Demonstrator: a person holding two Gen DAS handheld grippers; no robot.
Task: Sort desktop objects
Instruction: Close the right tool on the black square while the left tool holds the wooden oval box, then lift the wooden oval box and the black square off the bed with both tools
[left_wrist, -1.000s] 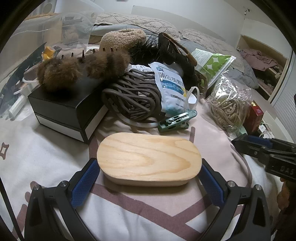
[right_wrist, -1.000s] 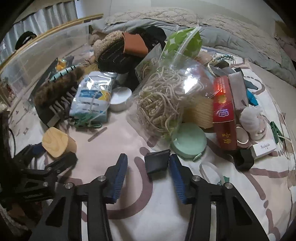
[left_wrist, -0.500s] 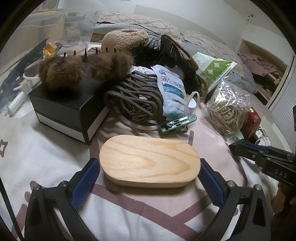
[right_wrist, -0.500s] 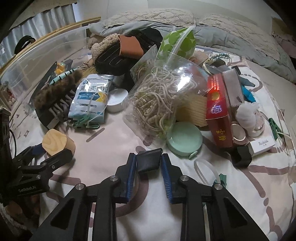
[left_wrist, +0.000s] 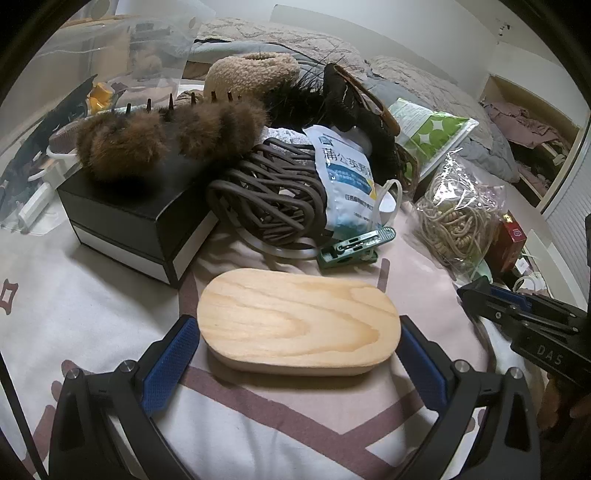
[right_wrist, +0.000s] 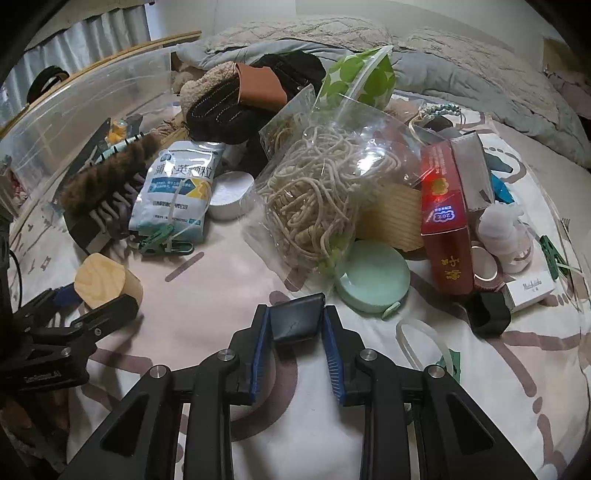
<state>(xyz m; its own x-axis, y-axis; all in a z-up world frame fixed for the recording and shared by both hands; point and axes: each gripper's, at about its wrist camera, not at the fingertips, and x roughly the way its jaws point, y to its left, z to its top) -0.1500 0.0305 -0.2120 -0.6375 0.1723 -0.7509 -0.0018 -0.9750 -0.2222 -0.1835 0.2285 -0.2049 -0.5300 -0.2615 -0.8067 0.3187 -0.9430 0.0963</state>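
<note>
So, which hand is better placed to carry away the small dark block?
The right. Its tongs have just been closing and now clamp the dark block; the left tongs straddle the wooden box.

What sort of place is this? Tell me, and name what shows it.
Most likely a bedroom, with the sorting done on a bed. The clutter lies on a soft patterned sheet, a rumpled grey quilt lies behind it, and an open shelf of clothes stands at the side.
</note>
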